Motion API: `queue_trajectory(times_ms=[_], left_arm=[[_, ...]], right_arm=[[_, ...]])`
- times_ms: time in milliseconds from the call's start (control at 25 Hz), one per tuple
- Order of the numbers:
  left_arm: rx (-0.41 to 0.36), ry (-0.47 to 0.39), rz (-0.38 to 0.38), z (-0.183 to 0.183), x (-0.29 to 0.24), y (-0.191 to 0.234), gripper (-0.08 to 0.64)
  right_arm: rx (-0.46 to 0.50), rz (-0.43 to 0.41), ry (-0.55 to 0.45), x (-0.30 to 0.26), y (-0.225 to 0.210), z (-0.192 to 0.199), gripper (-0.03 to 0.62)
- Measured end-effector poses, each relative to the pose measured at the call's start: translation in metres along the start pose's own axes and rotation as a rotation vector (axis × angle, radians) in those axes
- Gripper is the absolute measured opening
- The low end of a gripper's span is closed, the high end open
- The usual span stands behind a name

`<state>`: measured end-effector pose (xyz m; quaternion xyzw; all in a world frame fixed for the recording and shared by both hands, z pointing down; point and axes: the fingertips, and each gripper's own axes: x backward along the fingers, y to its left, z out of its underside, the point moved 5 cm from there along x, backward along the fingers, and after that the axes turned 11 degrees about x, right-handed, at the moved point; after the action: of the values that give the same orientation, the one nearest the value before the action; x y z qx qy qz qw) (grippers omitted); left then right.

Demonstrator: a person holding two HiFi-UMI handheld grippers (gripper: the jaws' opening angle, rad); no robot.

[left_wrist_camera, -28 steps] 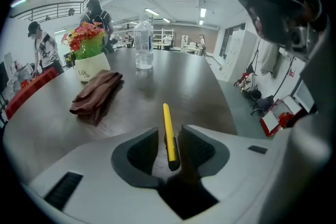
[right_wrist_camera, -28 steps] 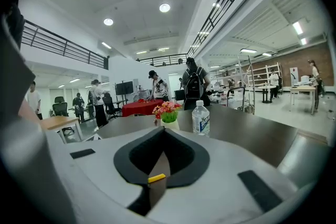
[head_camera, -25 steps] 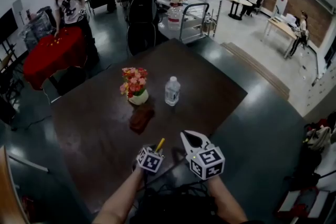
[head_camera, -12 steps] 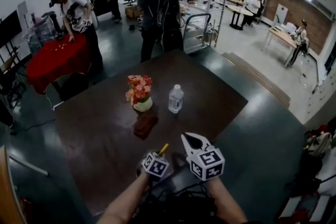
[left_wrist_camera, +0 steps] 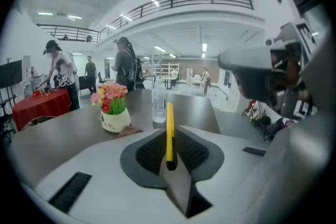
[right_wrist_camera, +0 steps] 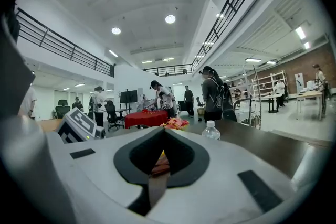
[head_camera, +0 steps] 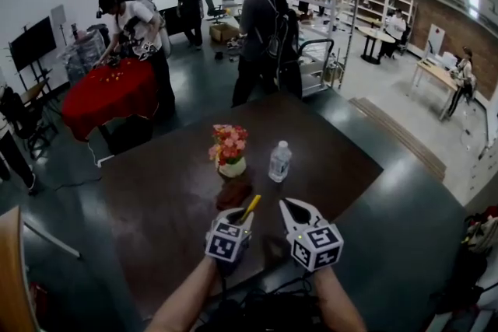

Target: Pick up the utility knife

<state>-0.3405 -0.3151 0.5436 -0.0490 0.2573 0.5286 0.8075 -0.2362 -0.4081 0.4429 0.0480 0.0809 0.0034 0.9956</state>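
One knife, one flower pot (head_camera: 230, 166), one bottle (head_camera: 279, 162), two grippers. The left gripper (head_camera: 241, 217) is clamped on the yellow knife (left_wrist_camera: 169, 128) above the table (head_camera: 156, 198). The knife's length runs along the jaws, its tip pointing ahead toward the bottle. The right gripper (head_camera: 289, 204) is closed and empty.

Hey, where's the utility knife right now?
In the head view the utility knife sits low and centre, clamped between the fingers of the left gripper above the table, its yellow body pointing toward the flower pot.

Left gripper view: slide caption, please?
Left gripper shut on the yellow utility knife; flowers and water bottle on the table beyond.
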Motion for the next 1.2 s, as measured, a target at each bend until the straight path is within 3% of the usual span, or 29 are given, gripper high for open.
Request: queue_trajectory(times_ms=[320,520,840,1200], left_arm=[[0.042,-0.288,0.043,-0.084,0.065,0.0,0.058],[0.067,-0.398,0.062,-0.113,0.098,-0.002,0.058],[0.073,-0.482,0.081,-0.132,0.122,-0.004,0.058],[0.087,-0.492,0.085,-0.139,0.13,0.003,0.058]], right_arm=[[0.019,-0.017,-0.092,-0.007,0.011,-0.034,0.011],[0.038,-0.047,-0.137,-0.012,0.017,-0.055,0.011],[0.058,-0.095,-0.219,-0.011,0.019,-0.083,0.011],[0.047,-0.112,-0.24,-0.013,0.024,-0.091,0.011]])
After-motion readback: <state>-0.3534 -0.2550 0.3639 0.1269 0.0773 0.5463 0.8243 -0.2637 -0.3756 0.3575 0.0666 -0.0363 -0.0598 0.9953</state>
